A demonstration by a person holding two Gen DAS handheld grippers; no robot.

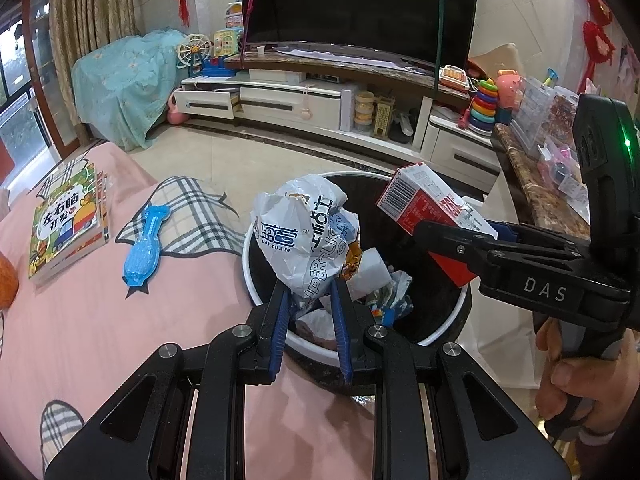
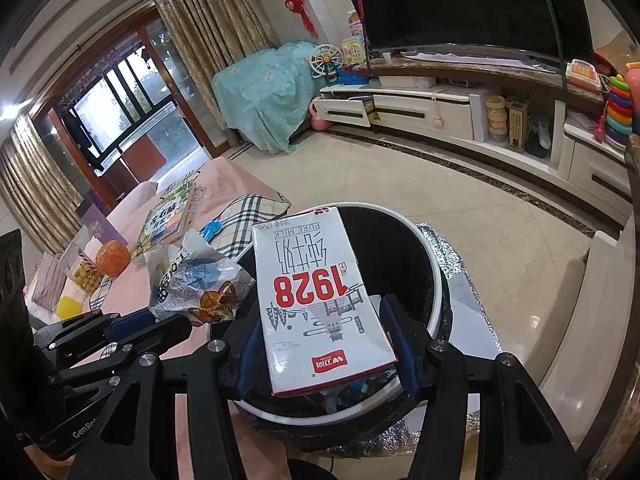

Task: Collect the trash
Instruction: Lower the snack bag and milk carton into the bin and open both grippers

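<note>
Both fisheye views are evenly bright and sharp near the fingers, daylight entering through the glass doors (image 2: 120, 108) far left of them, ceiling lights glaring at the upper left, straight lines bowing and corners vignetting black.

Bin mouth: the trash bin (image 1: 256, 280) stands against the pink bed's (image 1: 100, 320) edge; its opening is partly filled with wrappers, dark free space on the far side.
Above bin: crumpled bag (image 1: 304, 232) in the left gripper (image 1: 310, 304) and milk carton (image 2: 320, 300) in the right gripper (image 2: 326, 356) hang over the opening, close together.
Bed edge: blue clip (image 1: 144, 240) and book (image 1: 68, 228) lie well apart from the bin.
Right side: marble shelf (image 1: 532, 192) with toys stands near the bin.
Beyond bin: open tiled floor (image 2: 460, 208).
</note>
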